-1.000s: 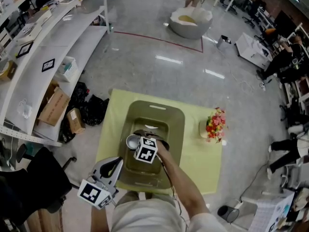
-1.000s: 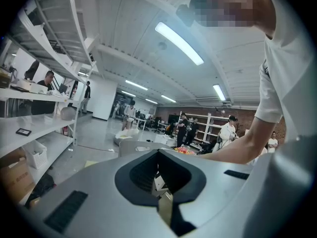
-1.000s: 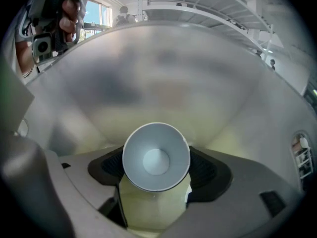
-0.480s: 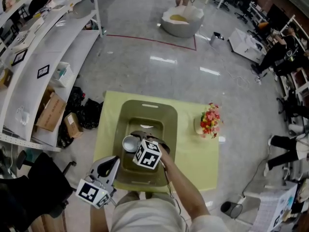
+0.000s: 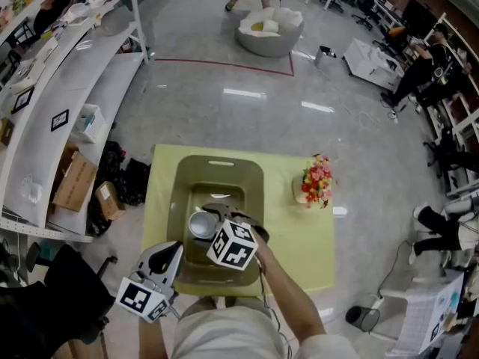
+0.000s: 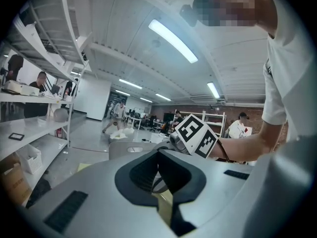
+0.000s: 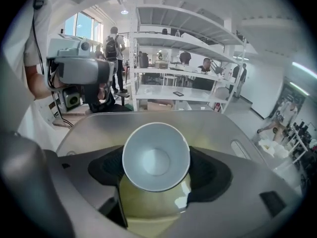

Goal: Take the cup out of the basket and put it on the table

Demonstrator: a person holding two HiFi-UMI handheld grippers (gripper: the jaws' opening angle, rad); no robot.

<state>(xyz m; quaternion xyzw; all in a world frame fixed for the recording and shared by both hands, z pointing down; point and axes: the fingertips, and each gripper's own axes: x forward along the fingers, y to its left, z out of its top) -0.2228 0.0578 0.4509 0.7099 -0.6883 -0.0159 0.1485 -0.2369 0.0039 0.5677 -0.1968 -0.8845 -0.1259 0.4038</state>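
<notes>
An olive-green basket [image 5: 221, 163] stands on the yellow-green table [image 5: 299, 253]. My right gripper [image 5: 203, 219] hangs over the basket's inner well, shut on a white cup [image 5: 200, 224] that is lifted off the basket floor. In the right gripper view the cup [image 7: 156, 155] faces me mouth-first between the dark pads [image 7: 210, 175], and the basket [image 7: 213, 125] lies below it. My left gripper [image 5: 166, 256] stays by the table's front left corner, jaws together and holding nothing. From the left gripper view I see the right gripper's marker cube [image 6: 196, 135] ahead.
A small pot of red and yellow flowers [image 5: 316, 182] stands on the table to the right of the basket. White shelves [image 5: 45, 126], cardboard boxes [image 5: 75, 182] and black bags [image 5: 120, 170] line the floor at the left. People sit at desks far off.
My right gripper has risen with the cup, so its marker cube looks larger and nearer. The left gripper has hardly moved.
</notes>
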